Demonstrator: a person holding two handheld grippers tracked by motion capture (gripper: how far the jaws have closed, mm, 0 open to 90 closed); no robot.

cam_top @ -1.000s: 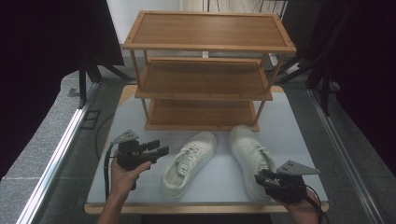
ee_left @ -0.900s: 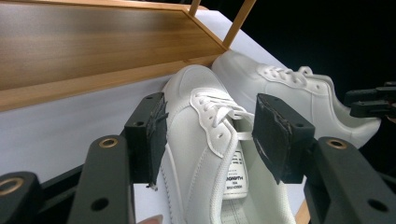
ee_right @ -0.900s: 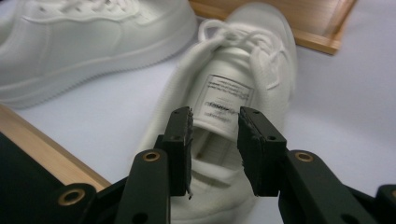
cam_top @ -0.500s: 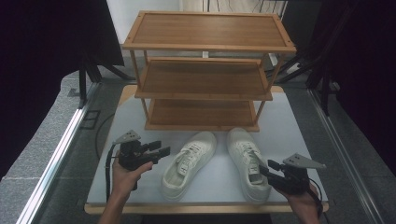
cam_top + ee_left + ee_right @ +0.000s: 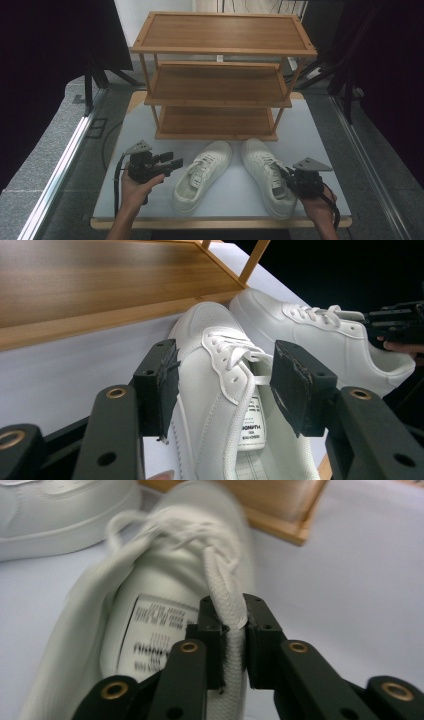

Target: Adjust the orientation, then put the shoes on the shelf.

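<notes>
The step in hand looks like taking hold of the pair of white leather sneakers so they can go onto the three-tier bamboo shoe rack (image 5: 220,80) standing on the pale grey table (image 5: 320,130) just beyond them. The right gripper (image 5: 231,630) has its jaws drawn narrow and clamped on the side wall of the right-hand white lace-up sneaker (image 5: 267,175), at the collar next to the tongue; its jaws have just been closing, and in the right gripper view the padded rim of the shoe is pinched between the two pads with the printed insole label showing to the left of them. That sneaker lies straight ahead of this gripper, toe pointing away towards the rack's bottom shelf. The left gripper (image 5: 222,387) stands wide and holds nothing: the left-hand white sneaker (image 5: 220,405) lies ahead of and below it, its laces and tongue framed between the two pads (image 5: 292,385), which do not touch it. In the high view this gripper (image 5: 175,163) hovers just beside the shoe's outer flank. The next move, as I judge it, calls for lifting the clamped sneaker clear of the table and carrying it forward to a shelf without the soft collar slipping out, while the left gripper would need to drop over its shoe's rim and close.
</notes>
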